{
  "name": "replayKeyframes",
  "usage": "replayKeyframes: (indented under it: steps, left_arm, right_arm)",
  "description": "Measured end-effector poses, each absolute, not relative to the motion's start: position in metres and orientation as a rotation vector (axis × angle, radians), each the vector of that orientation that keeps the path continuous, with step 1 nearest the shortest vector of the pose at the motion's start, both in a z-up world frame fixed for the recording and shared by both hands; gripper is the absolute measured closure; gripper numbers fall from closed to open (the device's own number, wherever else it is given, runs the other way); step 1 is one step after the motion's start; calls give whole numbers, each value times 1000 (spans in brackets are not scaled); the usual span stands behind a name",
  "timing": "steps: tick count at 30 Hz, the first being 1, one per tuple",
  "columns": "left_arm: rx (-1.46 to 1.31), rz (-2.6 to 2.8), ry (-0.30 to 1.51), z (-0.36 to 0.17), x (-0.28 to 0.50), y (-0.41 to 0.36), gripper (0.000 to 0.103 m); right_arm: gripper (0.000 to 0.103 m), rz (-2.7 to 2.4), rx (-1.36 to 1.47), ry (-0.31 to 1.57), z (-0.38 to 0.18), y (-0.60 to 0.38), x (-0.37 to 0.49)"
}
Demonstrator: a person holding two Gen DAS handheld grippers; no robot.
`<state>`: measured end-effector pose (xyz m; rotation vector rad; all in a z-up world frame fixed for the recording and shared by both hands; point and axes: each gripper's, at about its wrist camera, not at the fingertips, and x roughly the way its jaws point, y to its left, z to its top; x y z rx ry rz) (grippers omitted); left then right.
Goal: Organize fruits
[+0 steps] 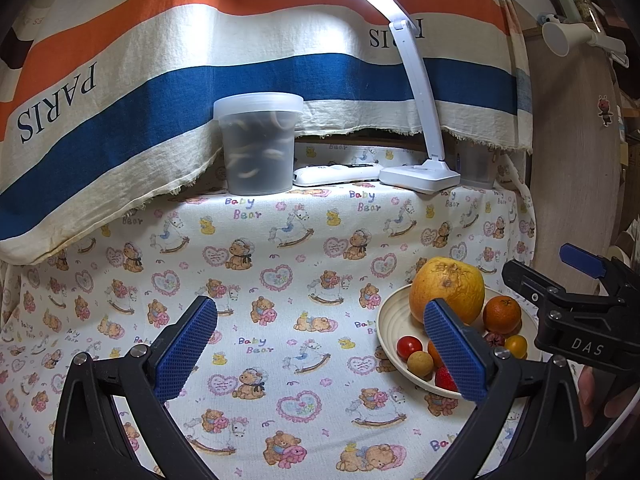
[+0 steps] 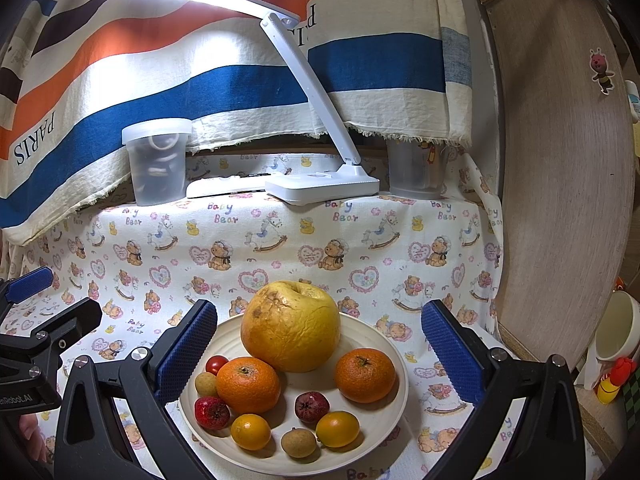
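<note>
Now all fruits (image 2: 291,327) sitting together on plate (image 2: 394,354) near table's right edge; left gripper (image 1: 320,350), right gripper (image 2: 320,354) both hovering wide open, gripping nothing.

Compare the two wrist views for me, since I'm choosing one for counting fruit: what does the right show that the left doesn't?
Only the right wrist view shows the whole plate: both oranges, the second longan and the white cup.

Only the left wrist view shows the bare cloth left of the plate.

Both show the large yellow fruit, lamp, lidded tub and the other open hand-held gripper.
</note>
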<state>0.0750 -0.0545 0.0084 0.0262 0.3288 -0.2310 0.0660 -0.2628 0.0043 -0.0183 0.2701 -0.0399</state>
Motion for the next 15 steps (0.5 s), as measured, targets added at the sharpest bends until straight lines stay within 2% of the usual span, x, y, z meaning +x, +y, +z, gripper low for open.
replayKeyframes:
  steps: [15]
  left_arm:
    - [26,-231,331,8,76,-53,0]
  right_arm:
    - [0,-39,-19,270,4,-263,66]
